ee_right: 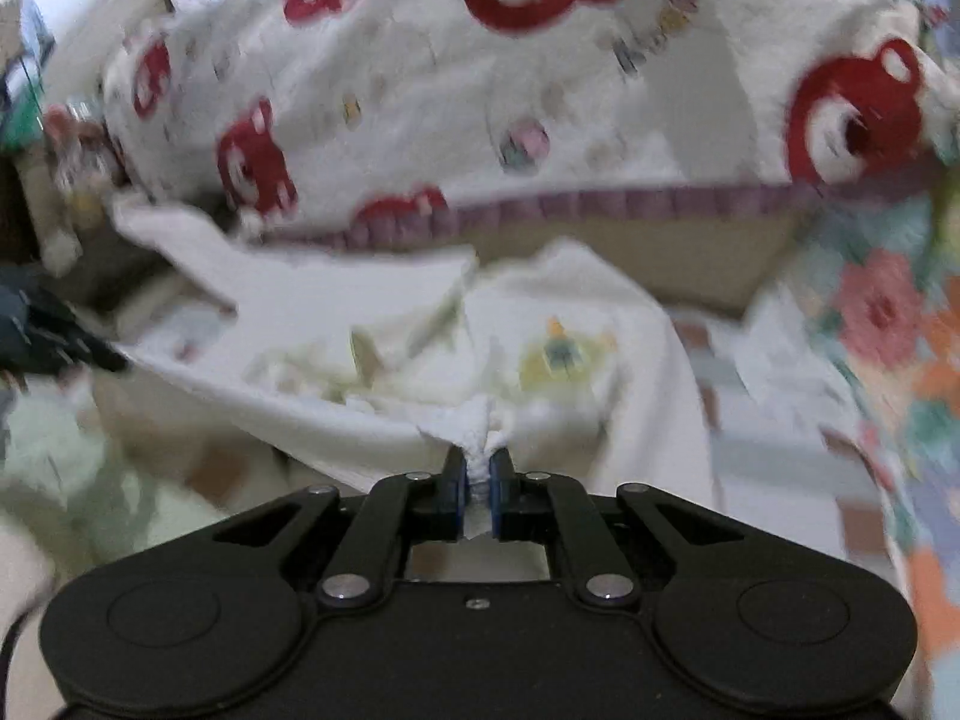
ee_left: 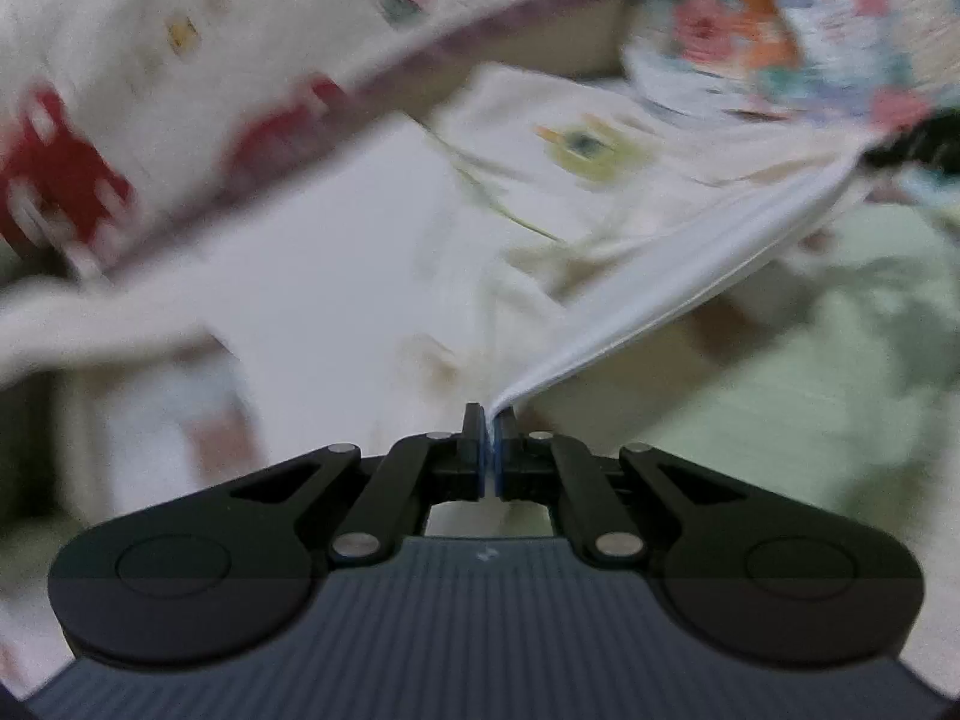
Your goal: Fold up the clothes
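The left gripper (ee_left: 491, 420) clenches a taut edge of a white cotton garment with a small yellow print (ee_left: 384, 228), which stretches across a pale green patterned bed surface (ee_left: 840, 360) to the right gripper (ee_right: 477, 468), pinching a bunched fold below a white fleece blanket with red bear faces (ee_right: 480, 90).

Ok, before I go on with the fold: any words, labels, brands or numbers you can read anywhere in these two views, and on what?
None can be read.
White garment held by both grippers: a small yellow printed motif, too blurred to show any lettering.
Blanket with red bears: pictures only, no text visible.
Left gripper body: a tiny pale mark, too small to read.
Right gripper: no marking visible.
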Motion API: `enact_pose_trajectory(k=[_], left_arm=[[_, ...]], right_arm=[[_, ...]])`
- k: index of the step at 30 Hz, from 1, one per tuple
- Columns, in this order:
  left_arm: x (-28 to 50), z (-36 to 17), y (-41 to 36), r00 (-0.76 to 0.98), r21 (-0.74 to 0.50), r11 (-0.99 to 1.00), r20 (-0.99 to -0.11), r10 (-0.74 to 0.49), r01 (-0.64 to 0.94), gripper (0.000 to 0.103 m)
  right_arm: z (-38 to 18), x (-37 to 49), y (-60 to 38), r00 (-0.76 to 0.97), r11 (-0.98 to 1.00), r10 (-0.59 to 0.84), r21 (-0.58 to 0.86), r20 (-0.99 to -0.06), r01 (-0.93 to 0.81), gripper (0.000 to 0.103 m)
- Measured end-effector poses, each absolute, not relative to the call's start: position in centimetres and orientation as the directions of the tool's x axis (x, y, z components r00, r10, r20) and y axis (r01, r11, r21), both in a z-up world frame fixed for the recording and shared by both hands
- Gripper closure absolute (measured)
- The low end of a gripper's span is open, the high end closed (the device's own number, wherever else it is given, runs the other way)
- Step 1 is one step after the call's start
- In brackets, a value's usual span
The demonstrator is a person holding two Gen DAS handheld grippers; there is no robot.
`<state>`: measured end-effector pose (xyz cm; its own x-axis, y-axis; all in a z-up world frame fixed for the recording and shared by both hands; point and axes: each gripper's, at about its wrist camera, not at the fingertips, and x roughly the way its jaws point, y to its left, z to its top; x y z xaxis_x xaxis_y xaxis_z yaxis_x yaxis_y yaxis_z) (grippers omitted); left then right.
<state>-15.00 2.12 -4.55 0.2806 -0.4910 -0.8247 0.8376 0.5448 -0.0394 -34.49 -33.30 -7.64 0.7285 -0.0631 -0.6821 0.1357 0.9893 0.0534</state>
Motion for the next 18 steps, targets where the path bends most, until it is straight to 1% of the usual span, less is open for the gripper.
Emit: enact_pose_trajectory(k=[2,3,4,6,9,14,16,17,18], left_arm=[[-17.1,-6.0,2.2,0.177,-0.114,0.526,-0.864,-0.471,0.843,0.101],[-17.8,-6.8,2.2,0.157,-0.116,0.522,-0.879,-0.45,0.845,0.101],[-18.2,-7.5,2.2,0.148,-0.11,0.52,-0.891,-0.43,0.847,0.1],[-18.9,-8.8,2.2,0.131,-0.098,0.516,-0.912,-0.389,0.851,0.099],[-18.4,-7.7,2.7,0.159,-0.084,0.528,-0.904,-0.398,0.845,0.098],[-17.1,-5.2,3.7,0.216,-0.063,0.553,-0.879,-0.425,0.831,0.083],[-16.6,-4.2,4.1,0.239,-0.055,0.563,-0.868,-0.434,0.825,0.08],[-16.5,-4.4,4.1,0.278,0.007,0.56,-0.873,-0.401,0.829,0.078],[-16.7,-4.9,4.0,0.333,0.098,0.547,-0.876,-0.348,0.831,0.076]], right_arm=[[-9.2,-36.8,-32.9,0.665,0.985,-0.064,0.059,-0.744,0.161,0.095],[-9.9,-37.9,-32.7,0.632,0.983,-0.063,0.062,-0.773,0.173,0.095],[-10.8,-38.9,-32.6,0.598,0.98,-0.059,0.068,-0.799,0.188,0.097],[-13.1,-39.8,-33.1,0.542,0.967,-0.034,0.109,-0.84,0.229,0.098],[-14.0,-40.5,-33.8,0.533,0.96,-0.025,0.129,-0.845,0.25,0.099],[-12.3,-40.1,-34.2,0.542,0.978,-0.071,0.049,-0.838,0.203,0.099],[-12.3,-40.7,-33.7,0.518,0.981,-0.053,0.051,-0.854,0.185,0.099],[-12.4,-40.9,-33.3,0.498,0.985,-0.043,0.047,-0.866,0.167,0.099],[-13.1,-41.0,-32.8,0.457,0.992,-0.031,0.027,-0.889,0.121,0.099]])
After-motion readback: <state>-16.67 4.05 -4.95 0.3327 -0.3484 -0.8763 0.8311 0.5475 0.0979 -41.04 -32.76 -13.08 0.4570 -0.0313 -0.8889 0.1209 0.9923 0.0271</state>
